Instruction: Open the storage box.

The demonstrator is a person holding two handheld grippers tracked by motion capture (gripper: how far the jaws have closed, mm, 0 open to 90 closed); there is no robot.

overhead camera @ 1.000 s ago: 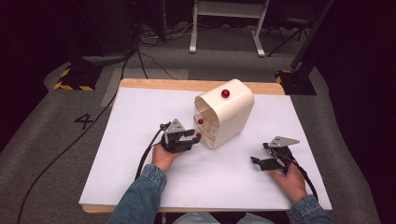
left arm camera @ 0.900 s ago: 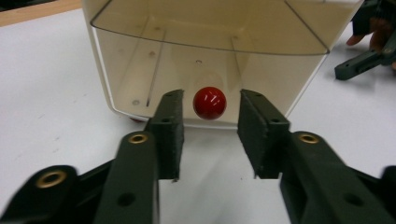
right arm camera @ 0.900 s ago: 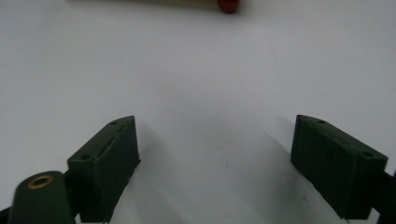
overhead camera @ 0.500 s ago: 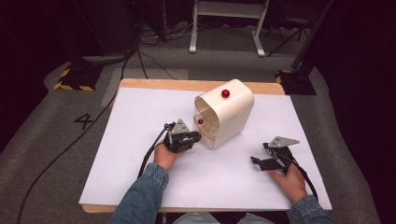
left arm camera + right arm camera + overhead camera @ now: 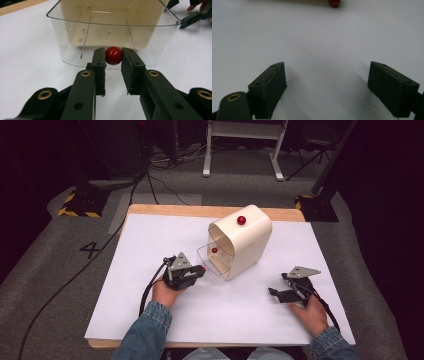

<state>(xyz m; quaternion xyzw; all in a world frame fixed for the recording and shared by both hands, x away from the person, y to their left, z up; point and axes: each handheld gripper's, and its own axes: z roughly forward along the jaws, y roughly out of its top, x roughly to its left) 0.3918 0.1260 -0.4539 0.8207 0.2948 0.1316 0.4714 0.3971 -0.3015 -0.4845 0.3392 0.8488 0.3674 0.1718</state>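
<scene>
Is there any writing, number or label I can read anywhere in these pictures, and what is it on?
"4": a dark numeral on the grey floor left of the table, in the high view.
No readable text on the cream box, its clear drawer, the red knob, or either gripper, left or right.

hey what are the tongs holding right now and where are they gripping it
The left tongs pinch the clear drawer by its red knob. The right tongs are open, holding nothing.
</scene>
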